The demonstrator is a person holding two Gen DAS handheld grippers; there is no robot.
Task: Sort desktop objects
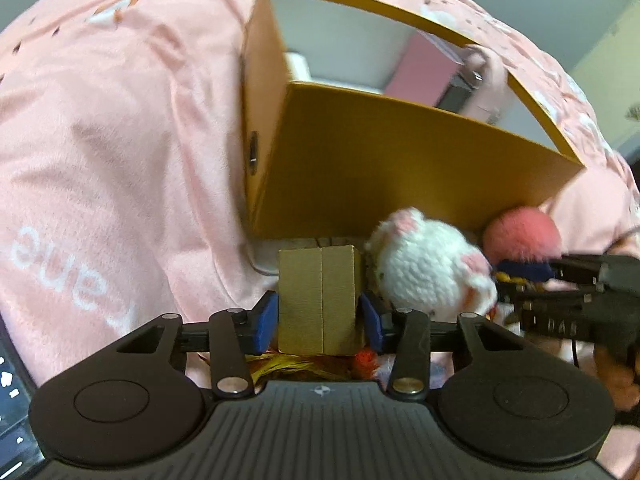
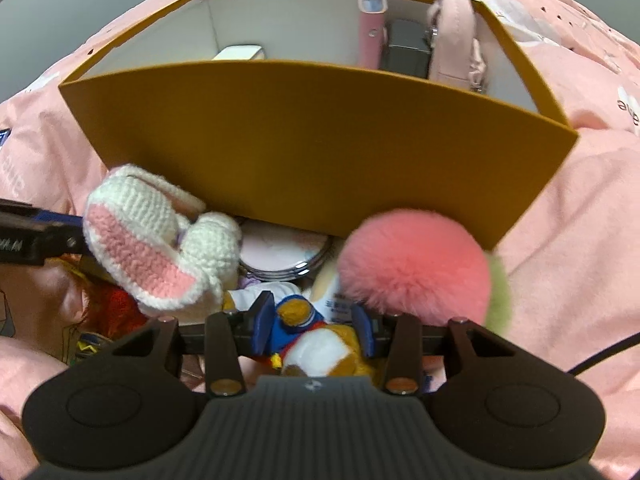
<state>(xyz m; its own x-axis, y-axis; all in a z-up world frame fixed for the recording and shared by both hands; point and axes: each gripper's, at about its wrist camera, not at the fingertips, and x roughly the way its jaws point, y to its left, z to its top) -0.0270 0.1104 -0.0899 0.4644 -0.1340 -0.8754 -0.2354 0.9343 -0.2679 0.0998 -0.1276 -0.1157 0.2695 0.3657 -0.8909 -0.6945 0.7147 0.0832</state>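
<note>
My left gripper [image 1: 320, 320] is shut on a small brown cardboard box [image 1: 320, 296], its blue pads pressed against both sides of the upright box. My right gripper [image 2: 314, 324] is shut on a plush toy [image 2: 316, 344] coloured blue, orange and white. A white crocheted bunny [image 2: 160, 236] with pink ears lies left of the toy, and a pink pompom [image 2: 416, 264] lies to its right. A mustard-yellow open box [image 2: 320, 136] stands just behind the pile. It holds pink items, a black item and a white one. In the left wrist view the right gripper [image 1: 532, 280] comes in from the right beside the bunny [image 1: 432, 264].
Everything rests on a rumpled pink blanket [image 1: 120, 140]. A round compact [image 2: 280, 256] lies against the yellow box's front wall. A green pompom [image 2: 500, 296] peeks out beside the pink one. A dark screen edge [image 1: 12, 408] shows at the lower left.
</note>
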